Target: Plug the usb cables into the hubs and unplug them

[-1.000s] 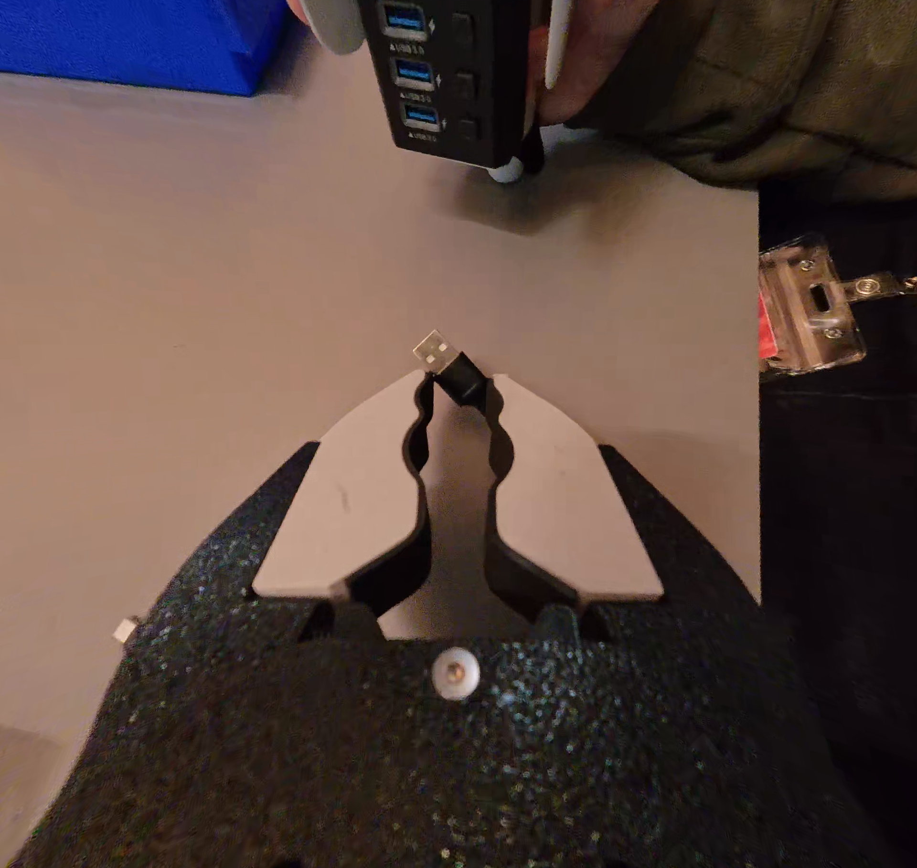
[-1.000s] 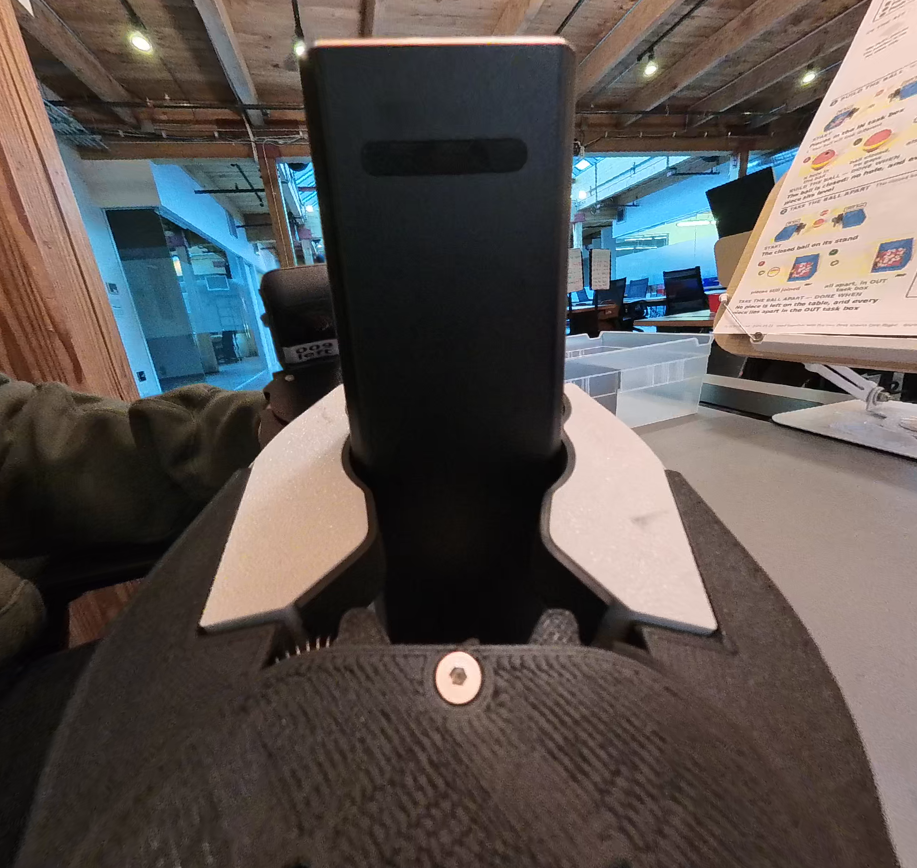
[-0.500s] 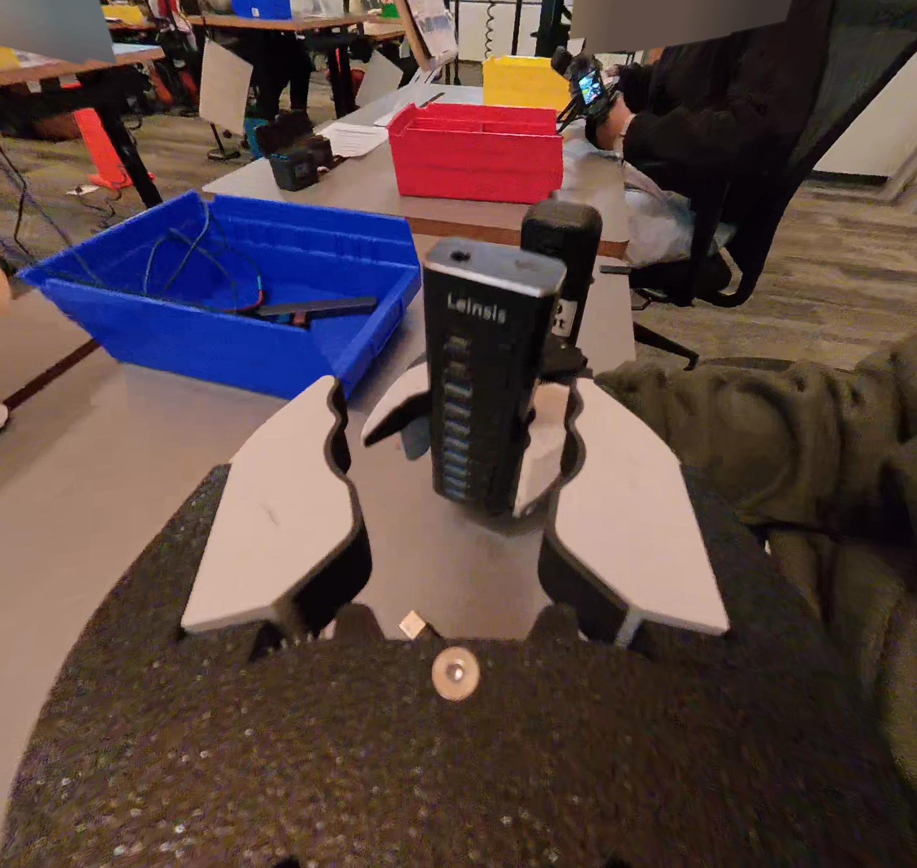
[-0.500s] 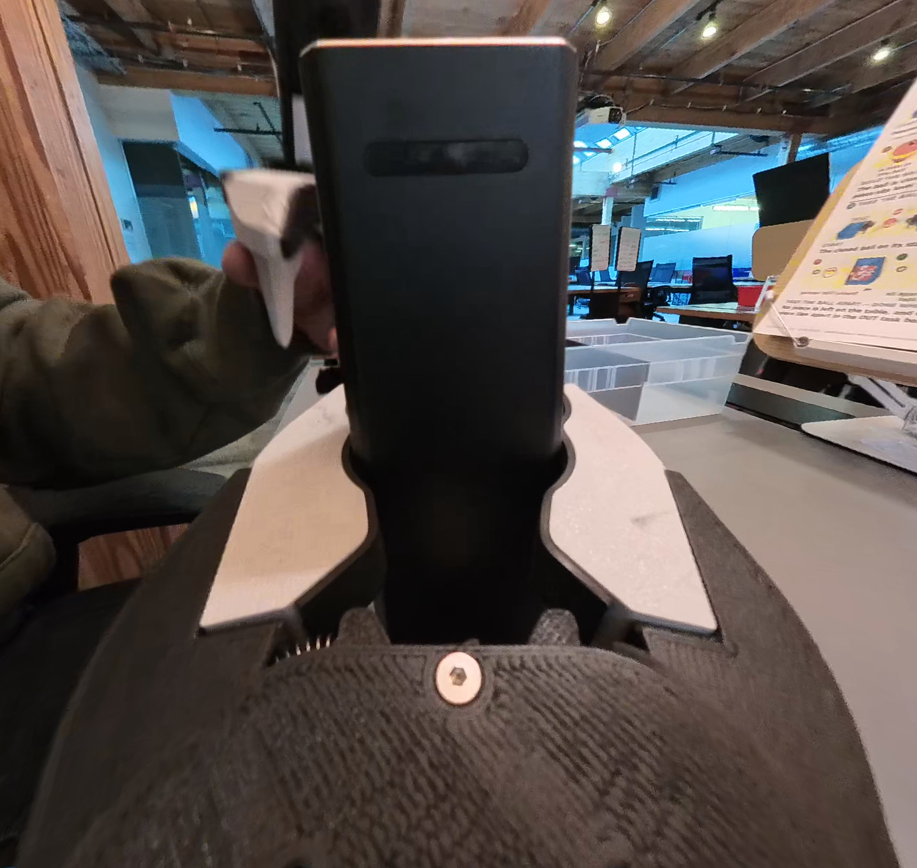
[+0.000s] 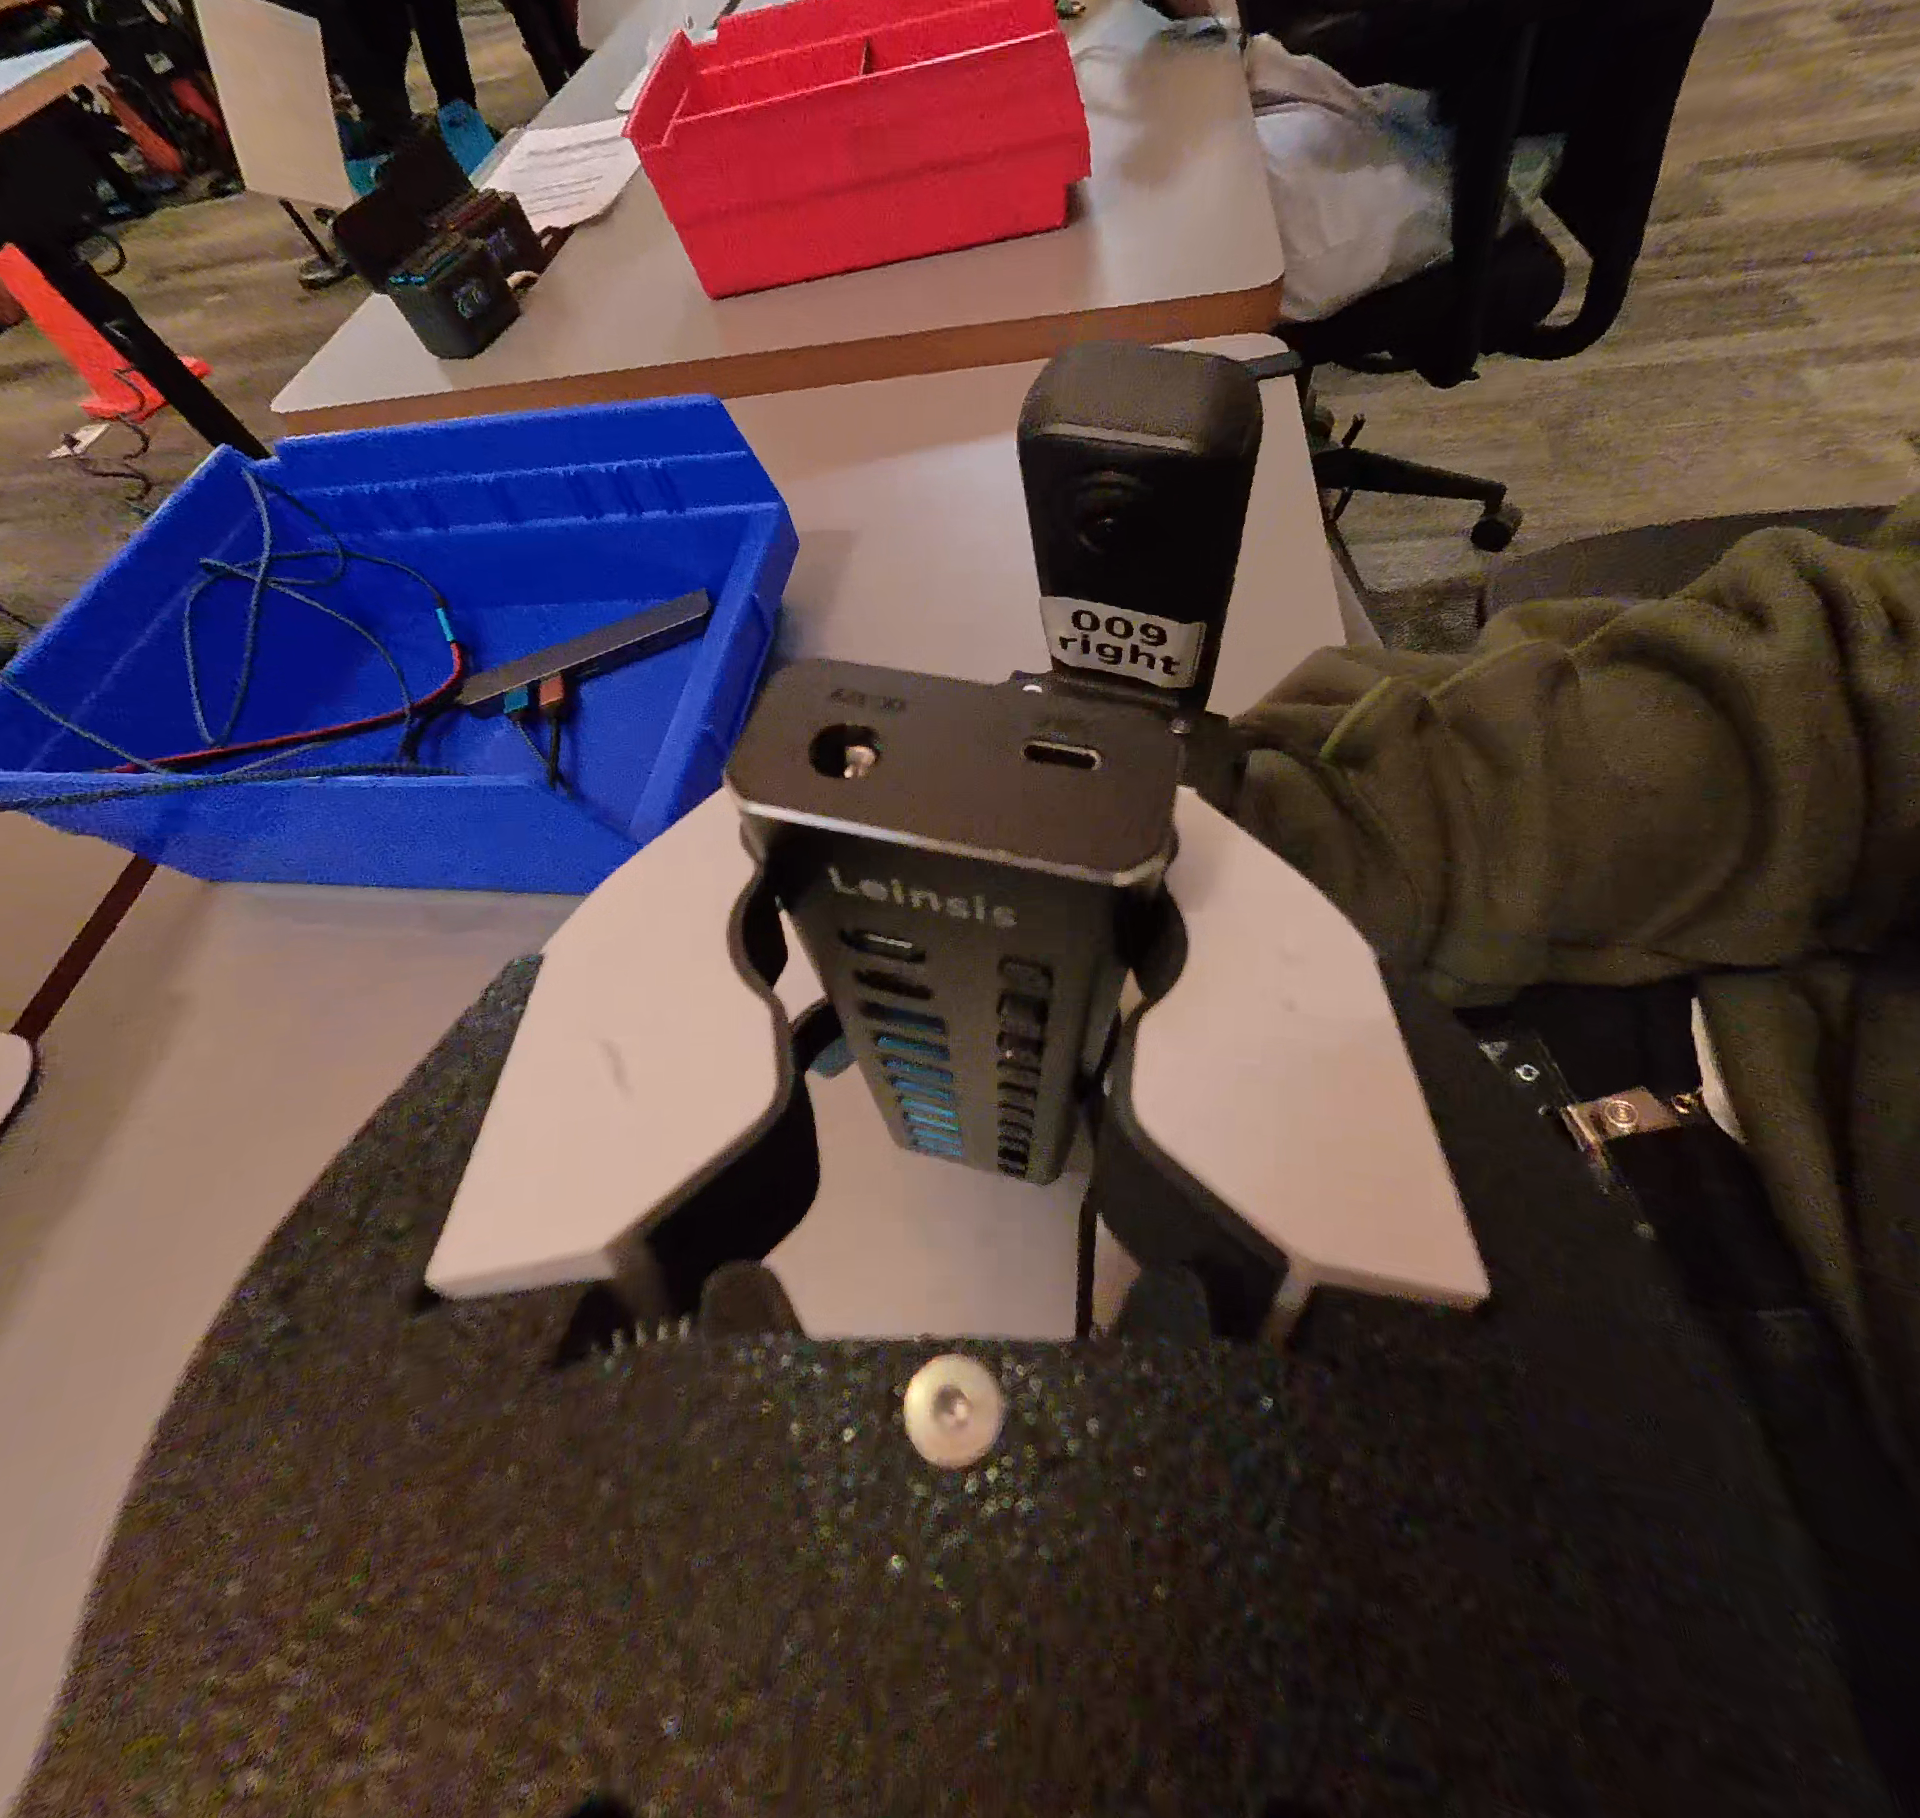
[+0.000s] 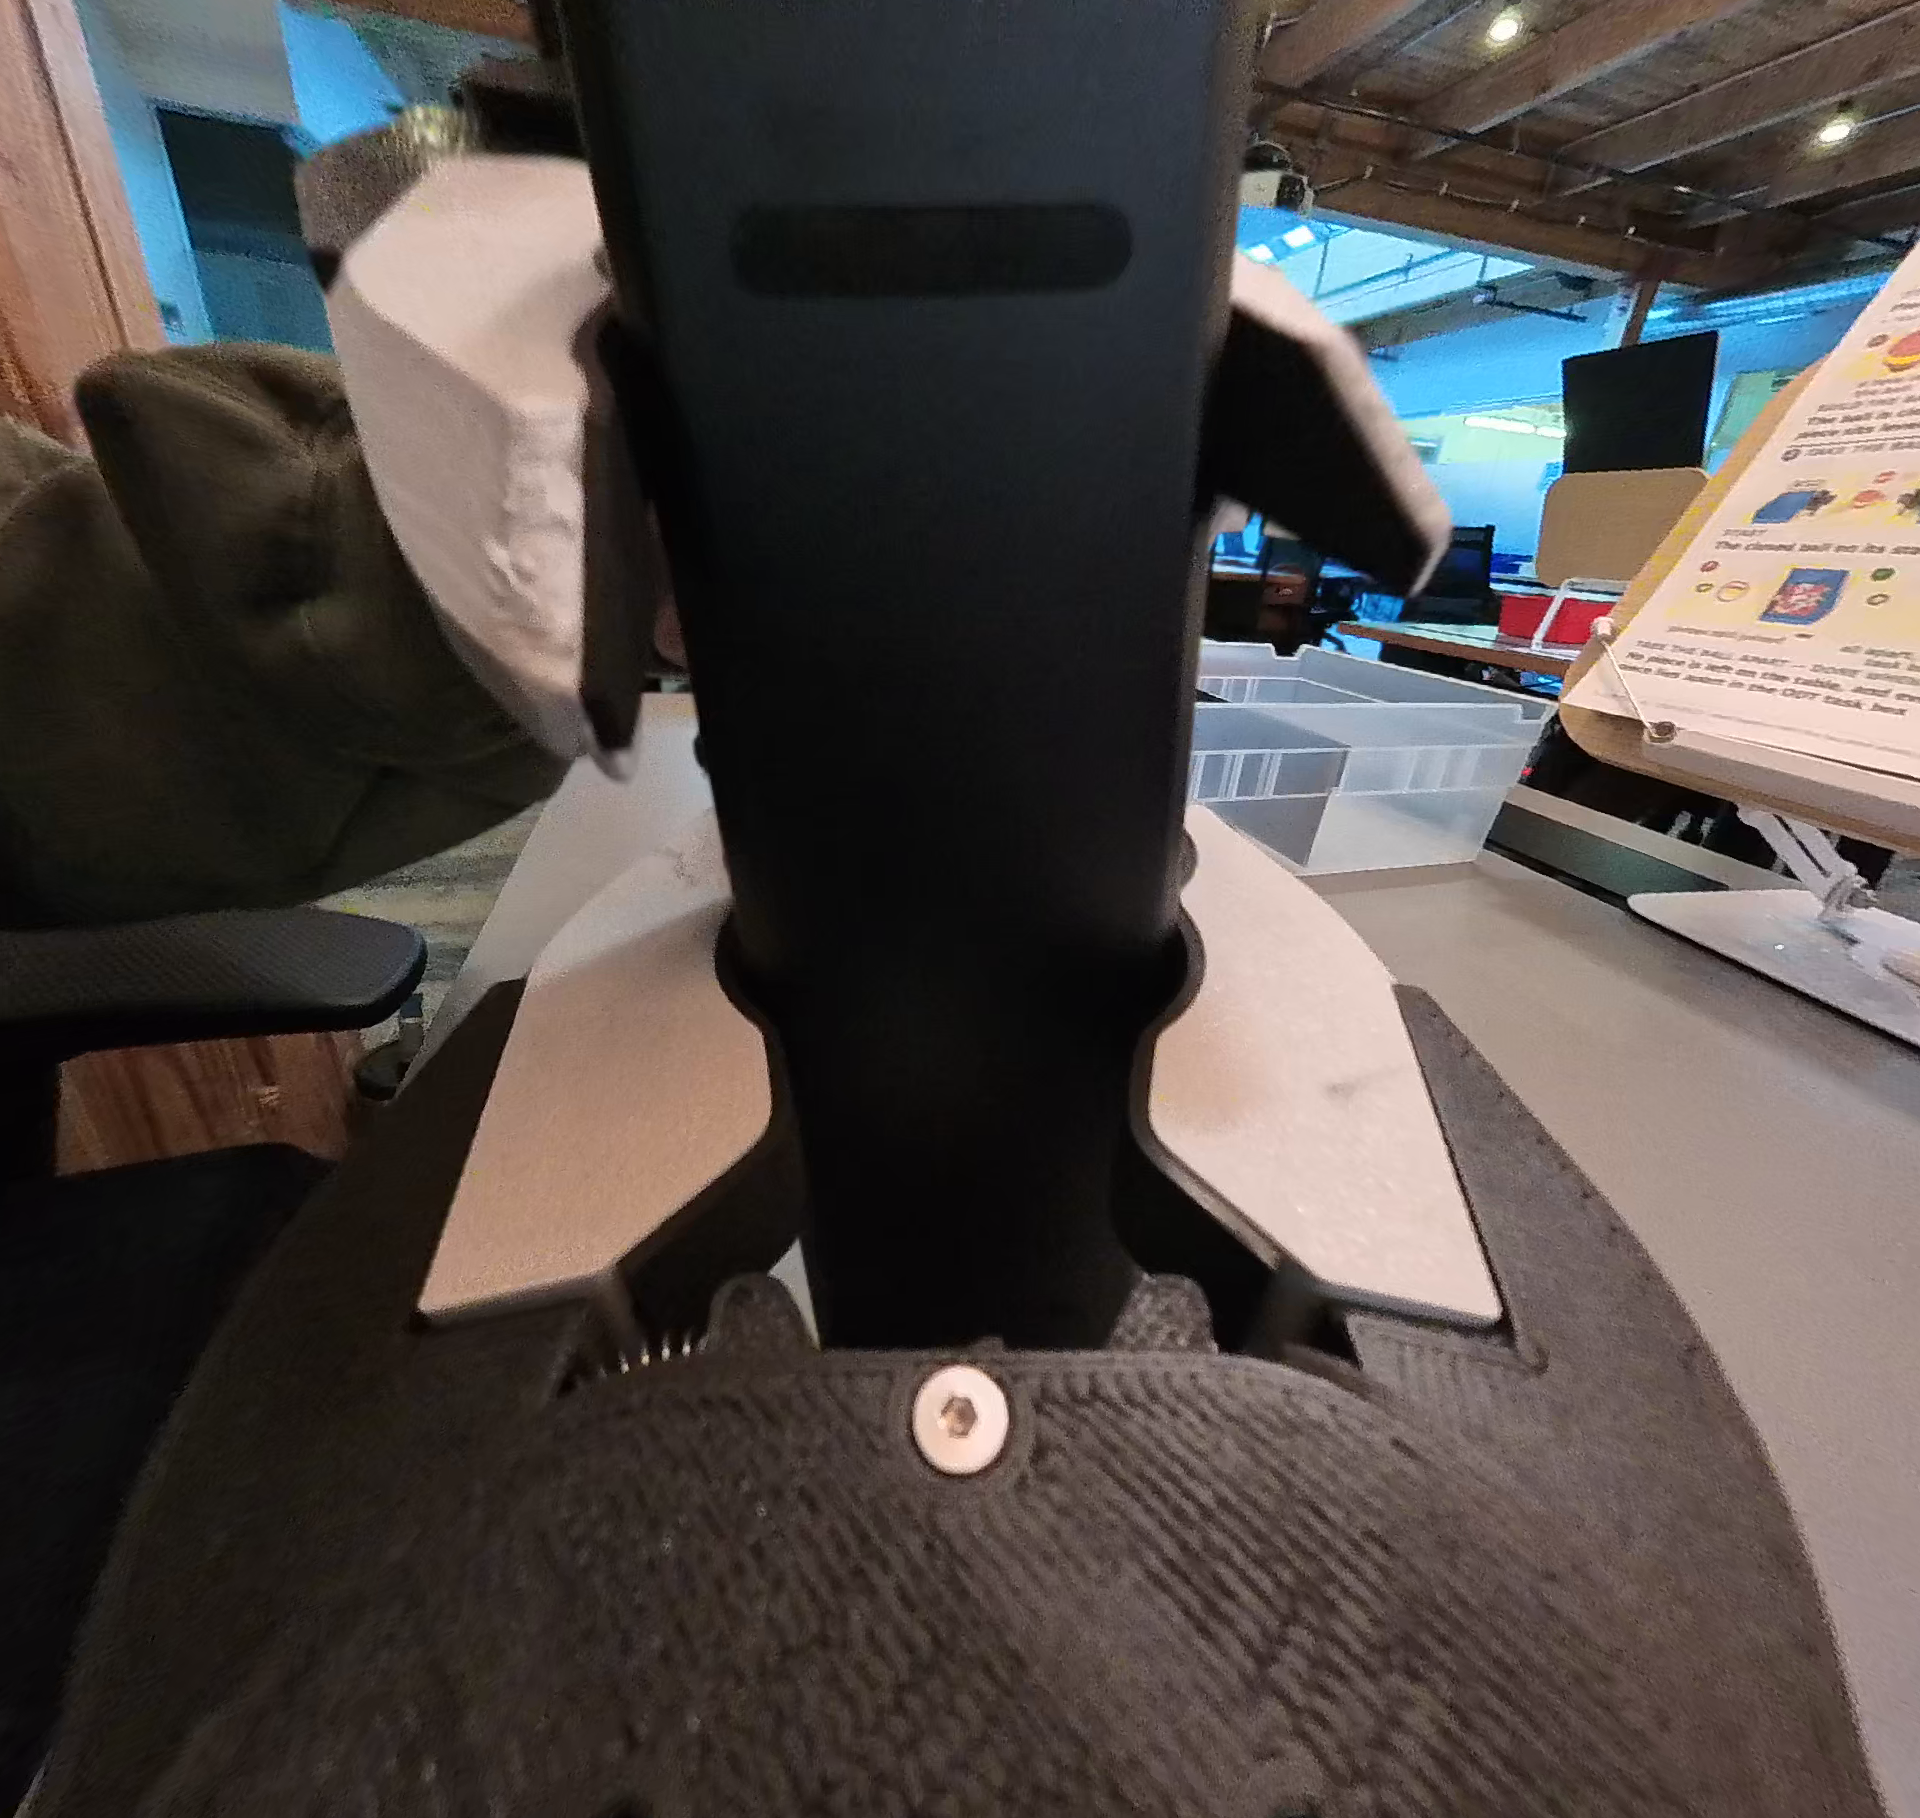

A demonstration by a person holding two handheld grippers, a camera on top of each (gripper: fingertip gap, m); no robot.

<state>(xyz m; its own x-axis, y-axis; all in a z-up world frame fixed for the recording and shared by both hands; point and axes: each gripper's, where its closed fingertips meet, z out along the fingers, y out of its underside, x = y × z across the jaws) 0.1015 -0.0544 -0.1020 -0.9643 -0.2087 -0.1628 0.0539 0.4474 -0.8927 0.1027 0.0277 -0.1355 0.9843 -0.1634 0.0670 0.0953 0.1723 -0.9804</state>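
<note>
A black multi-port USB hub stands upright, with its port side facing the left wrist view. My right gripper is shut on its lower half and shows its plain back. My left gripper has its fingers against both sides of the hub's upper end. These fingers also show in the right wrist view, flanking the hub. The right gripper's camera rises behind the hub. No plug is in the visible ports. The USB cable I held earlier is not clearly in view.
A blue bin at the left holds several cables and a slim hub. A red bin sits on the far table. A clear bin and a sheet on a stand stand to the right. An olive sleeve is close by. Spacing between my two grippers at the tips: around 8 cm.
My left gripper let go of the USB plug, swung up from the table, moved onto the hub and closed around its top. My right gripper kept hold of the hub.
</note>
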